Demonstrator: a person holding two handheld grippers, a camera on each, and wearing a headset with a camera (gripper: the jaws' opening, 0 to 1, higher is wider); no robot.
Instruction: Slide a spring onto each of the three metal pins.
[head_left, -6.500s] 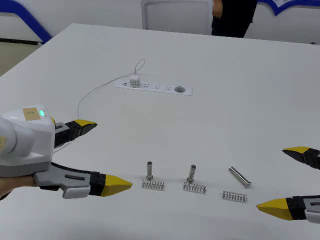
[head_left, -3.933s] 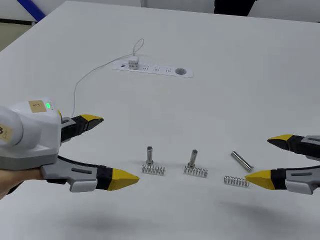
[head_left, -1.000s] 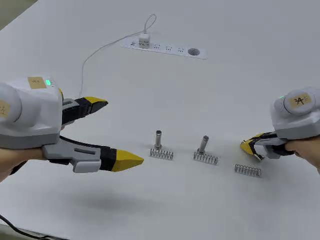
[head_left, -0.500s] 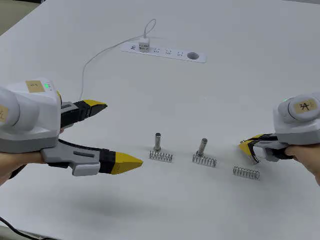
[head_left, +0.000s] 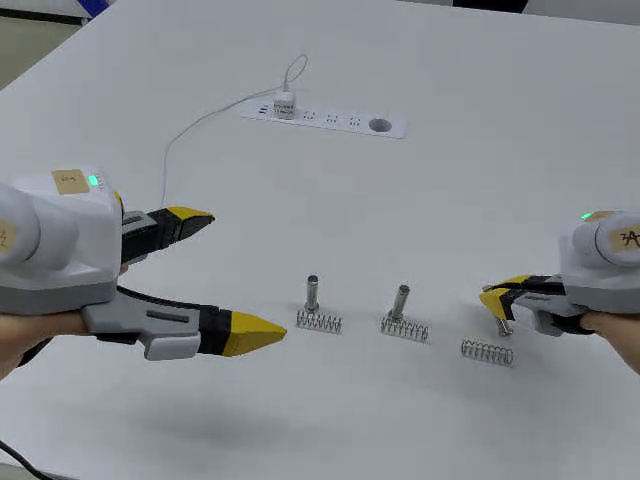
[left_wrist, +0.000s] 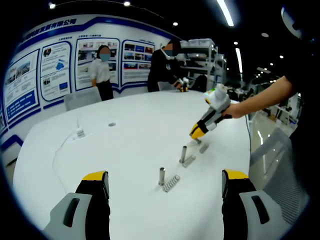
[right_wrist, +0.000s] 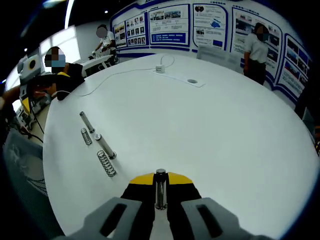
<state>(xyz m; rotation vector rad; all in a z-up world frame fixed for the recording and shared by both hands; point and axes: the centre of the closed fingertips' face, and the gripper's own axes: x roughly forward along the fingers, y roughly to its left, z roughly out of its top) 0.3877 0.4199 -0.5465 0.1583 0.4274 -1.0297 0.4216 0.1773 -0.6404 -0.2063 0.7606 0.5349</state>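
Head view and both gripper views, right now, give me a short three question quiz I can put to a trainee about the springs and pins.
1. True or false: the left gripper is open and holds nothing.
2. Pick one. The right gripper is shut on: A, a spring; B, a metal pin; C, a screw.
3. Count: how many springs lie on the table with no pin through them?

Key: 1, true. 2, B. 3, three.
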